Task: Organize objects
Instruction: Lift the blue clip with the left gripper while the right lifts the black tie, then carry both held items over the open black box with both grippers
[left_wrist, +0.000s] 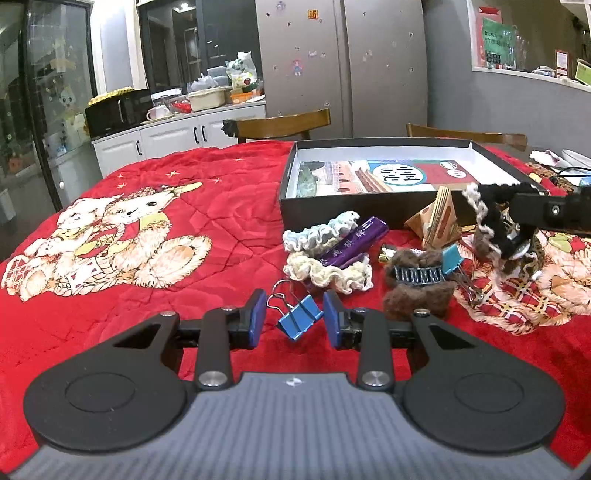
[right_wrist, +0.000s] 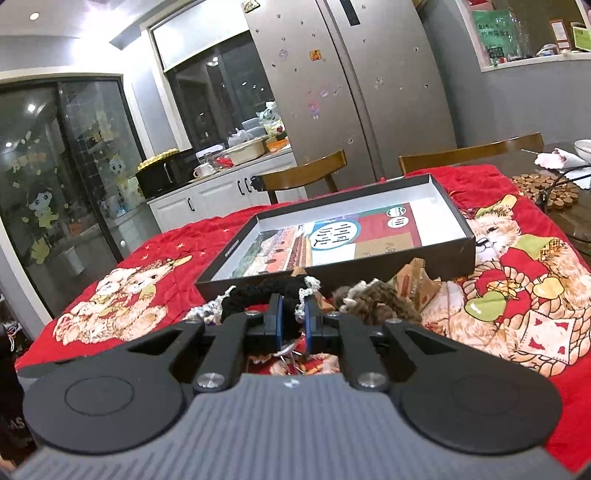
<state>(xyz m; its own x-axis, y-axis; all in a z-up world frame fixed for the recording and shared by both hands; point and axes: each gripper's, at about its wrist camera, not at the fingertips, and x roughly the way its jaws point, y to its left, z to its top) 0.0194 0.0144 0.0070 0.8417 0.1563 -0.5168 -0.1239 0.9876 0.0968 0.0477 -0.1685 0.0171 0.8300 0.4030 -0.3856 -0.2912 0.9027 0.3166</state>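
A red quilted blanket printed with teddy bears (left_wrist: 221, 229) covers the table, and on it at twelve o'clock from both tools lies a shallow black cardboard box with a white inside (right_wrist: 461, 221), holding a printed sheet. The right gripper (right_wrist: 294, 325) is clamped on a black crocheted scrunchie edged in white (right_wrist: 258, 295), lifted clear of the blanket at the box's near wall. The left gripper (left_wrist: 294, 319) stands spread, a small blue metal binder clip (left_wrist: 299, 317) lying untouched between its fingers, with pale frilled scrunchies (left_wrist: 328, 271) near at one o'clock.
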